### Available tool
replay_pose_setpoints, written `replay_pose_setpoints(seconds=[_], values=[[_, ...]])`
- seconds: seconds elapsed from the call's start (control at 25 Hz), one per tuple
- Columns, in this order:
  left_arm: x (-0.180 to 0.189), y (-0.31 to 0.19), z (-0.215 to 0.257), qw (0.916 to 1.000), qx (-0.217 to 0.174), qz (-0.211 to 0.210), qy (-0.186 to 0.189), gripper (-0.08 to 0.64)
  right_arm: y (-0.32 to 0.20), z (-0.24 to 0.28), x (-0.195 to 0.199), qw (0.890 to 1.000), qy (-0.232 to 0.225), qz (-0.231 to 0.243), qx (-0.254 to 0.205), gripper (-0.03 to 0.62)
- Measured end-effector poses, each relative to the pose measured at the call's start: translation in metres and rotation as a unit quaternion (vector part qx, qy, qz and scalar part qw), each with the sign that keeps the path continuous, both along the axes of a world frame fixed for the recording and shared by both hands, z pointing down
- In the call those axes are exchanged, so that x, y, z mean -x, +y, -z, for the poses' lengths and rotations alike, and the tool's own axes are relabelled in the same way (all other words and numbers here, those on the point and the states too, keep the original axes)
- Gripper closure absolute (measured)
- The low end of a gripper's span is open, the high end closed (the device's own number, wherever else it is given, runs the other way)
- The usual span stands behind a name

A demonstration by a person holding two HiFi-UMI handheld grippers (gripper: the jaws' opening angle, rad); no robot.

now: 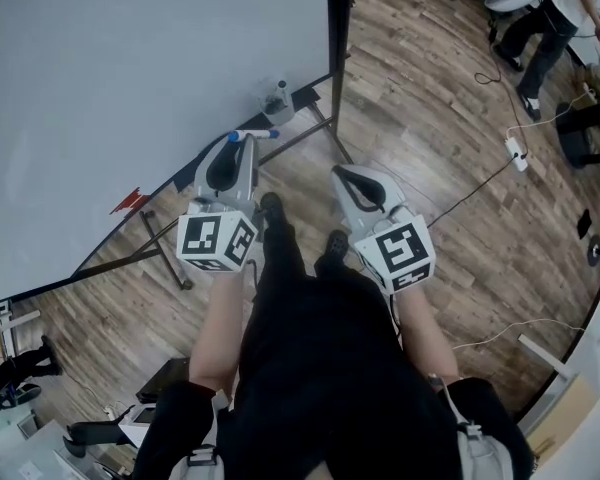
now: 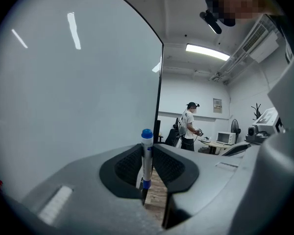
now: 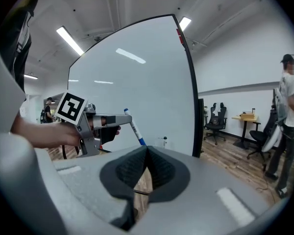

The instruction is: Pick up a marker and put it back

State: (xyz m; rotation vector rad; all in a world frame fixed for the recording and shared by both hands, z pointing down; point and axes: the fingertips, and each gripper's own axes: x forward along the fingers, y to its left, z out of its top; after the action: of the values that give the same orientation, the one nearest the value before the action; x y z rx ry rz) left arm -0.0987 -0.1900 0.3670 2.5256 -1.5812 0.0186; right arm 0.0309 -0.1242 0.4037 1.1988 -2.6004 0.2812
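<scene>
The left gripper's point(image 1: 236, 146) pads are closed narrowly on a marker point(image 2: 146, 153). Its white barrel stands between them with the blue cap up, and its dark print is too small to read. The right gripper's point(image 3: 146, 153) jaws meet at their tips with nothing between them. Each gripper carries a cube of black-and-white square codes point(image 1: 216, 241), with no words on them.

In the head view the marker is in the air, crosswise at the left jaw tips. It is just below a small tray point(image 1: 277, 111) at the lower right corner of a large blank whiteboard point(image 1: 130, 88). A small bottle-like thing stands on the tray. A red scrap point(image 1: 130, 202) sits at the board's lower edge.

The board rests on a dark metal stand point(image 1: 320, 123) over a wood-plank floor point(image 1: 430, 108). To the right of the board's edge the floor is open as far as a white power strip point(image 1: 517, 152) and its cable. Beyond that a person point(image 1: 545, 13) stands by a desk. The right gripper view shows office chairs point(image 3: 215, 124) along the far wall.
</scene>
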Motion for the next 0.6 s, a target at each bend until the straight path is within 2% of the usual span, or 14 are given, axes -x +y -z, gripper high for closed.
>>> replay_pose_setpoints(seconds=[0.2, 0.32, 0.6], values=[[0.005, -0.025, -0.002, 0.9997, -0.010, -0.017, -0.016, 0.483, -0.012, 0.004, 0.005, 1.000, -0.012, -0.028, -0.003, 0.592], [0.001, -0.049, -0.011, 0.9984, -0.011, -0.037, -0.041, 0.483, -0.022, 0.009, 0.004, 0.999, -0.015, -0.048, -0.005, 0.592], [-0.005, -0.085, -0.053, 0.9918, 0.029, -0.085, -0.092, 0.483, -0.036, 0.018, 0.009, 0.995, -0.019, -0.098, 0.001, 0.592]])
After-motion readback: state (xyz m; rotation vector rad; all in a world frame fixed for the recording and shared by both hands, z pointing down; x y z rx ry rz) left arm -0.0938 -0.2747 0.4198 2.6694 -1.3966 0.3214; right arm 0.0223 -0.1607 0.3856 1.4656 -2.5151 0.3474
